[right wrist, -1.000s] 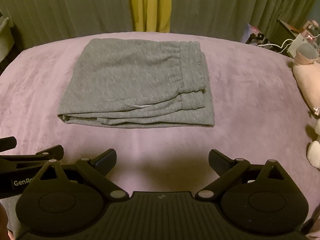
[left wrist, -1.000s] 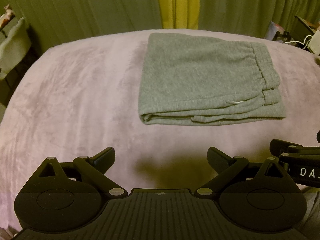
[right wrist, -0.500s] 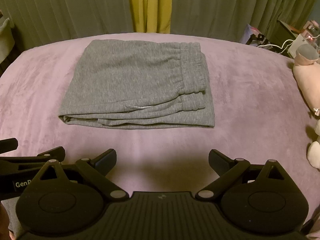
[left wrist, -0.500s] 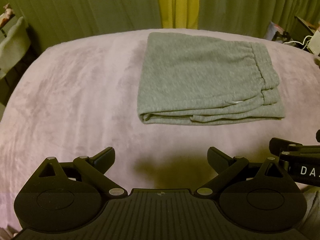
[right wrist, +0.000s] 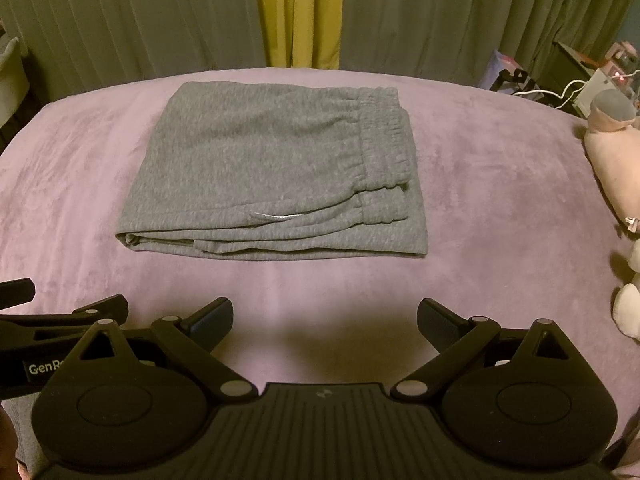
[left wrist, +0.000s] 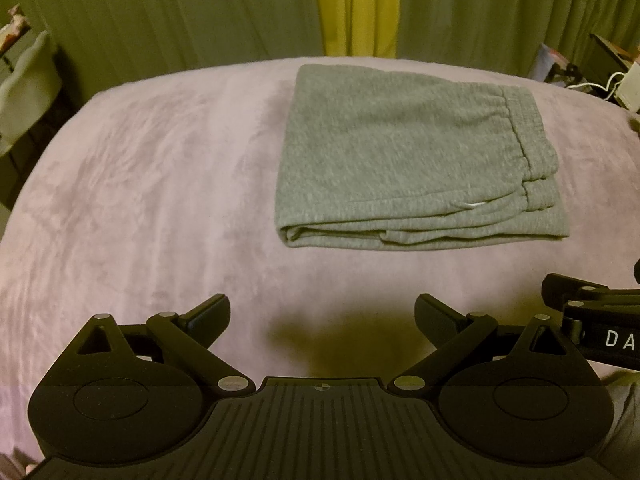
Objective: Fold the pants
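Grey sweatpants (left wrist: 404, 156) (right wrist: 276, 172) lie folded into a flat stacked rectangle on the mauve bedspread (left wrist: 152, 184) (right wrist: 492, 208), elastic waistband to the right, folded edge to the left. My left gripper (left wrist: 322, 314) hovers open near the bed's front edge, well short of the pants, nothing between its fingers. My right gripper (right wrist: 325, 316) is likewise open and empty, in front of the pants. Each gripper shows at the edge of the other's view.
Green curtains with a yellow strip (right wrist: 298, 12) hang behind the bed. Plush toys (right wrist: 612, 148) lie at the bed's right edge. A desk with cables and devices (right wrist: 588, 84) stands at the back right. A pale chair (left wrist: 24, 80) is at the far left.
Both grippers have drifted back very slightly; the pants sit a touch higher in the left view and lower in the right view. The pants themselves have not moved.
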{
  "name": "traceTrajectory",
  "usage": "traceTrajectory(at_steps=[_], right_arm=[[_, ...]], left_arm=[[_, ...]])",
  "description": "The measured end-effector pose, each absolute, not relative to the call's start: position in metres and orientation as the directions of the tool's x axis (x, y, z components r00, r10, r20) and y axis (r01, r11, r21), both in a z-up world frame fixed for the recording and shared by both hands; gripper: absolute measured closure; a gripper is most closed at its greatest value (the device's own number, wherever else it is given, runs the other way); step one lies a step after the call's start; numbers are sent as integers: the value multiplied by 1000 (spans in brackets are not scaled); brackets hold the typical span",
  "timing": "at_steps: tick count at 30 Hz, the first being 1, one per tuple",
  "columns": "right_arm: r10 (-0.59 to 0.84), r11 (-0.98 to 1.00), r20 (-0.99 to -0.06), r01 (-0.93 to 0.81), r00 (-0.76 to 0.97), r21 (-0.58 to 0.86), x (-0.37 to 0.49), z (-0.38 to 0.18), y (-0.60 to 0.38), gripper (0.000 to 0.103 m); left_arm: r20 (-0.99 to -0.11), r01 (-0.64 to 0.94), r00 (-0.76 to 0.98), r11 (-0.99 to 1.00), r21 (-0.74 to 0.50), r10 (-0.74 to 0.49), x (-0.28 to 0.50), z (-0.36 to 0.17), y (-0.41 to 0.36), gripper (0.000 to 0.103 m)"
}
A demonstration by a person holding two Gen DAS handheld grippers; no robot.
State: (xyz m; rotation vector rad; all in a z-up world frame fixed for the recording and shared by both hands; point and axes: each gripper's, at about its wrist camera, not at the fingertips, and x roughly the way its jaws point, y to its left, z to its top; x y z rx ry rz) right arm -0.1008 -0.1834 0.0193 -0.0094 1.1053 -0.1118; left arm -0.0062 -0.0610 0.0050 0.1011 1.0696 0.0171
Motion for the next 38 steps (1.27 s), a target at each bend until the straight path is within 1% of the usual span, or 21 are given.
traceTrajectory(at_steps=[19, 27, 32, 38], right_arm=[[-87, 996, -889, 61, 449, -67, -93, 26, -186, 4], [-95, 994, -889, 90, 449, -61, -93, 26, -196, 4], [-98, 994, -887, 87, 452, -65, -93, 26, -196, 4], [-91, 995, -884, 82, 458, -60, -92, 27, -199, 4]], left_arm=[[-874, 26, 482, 996, 84, 61, -2, 11, -64, 2], [-872, 26, 486, 996, 83, 60, -1, 14, -66, 2], [-866, 25, 499, 999, 29, 12, -2, 16, -64, 2], [-855, 13, 516, 998, 68, 52, -1, 17, -66, 2]])
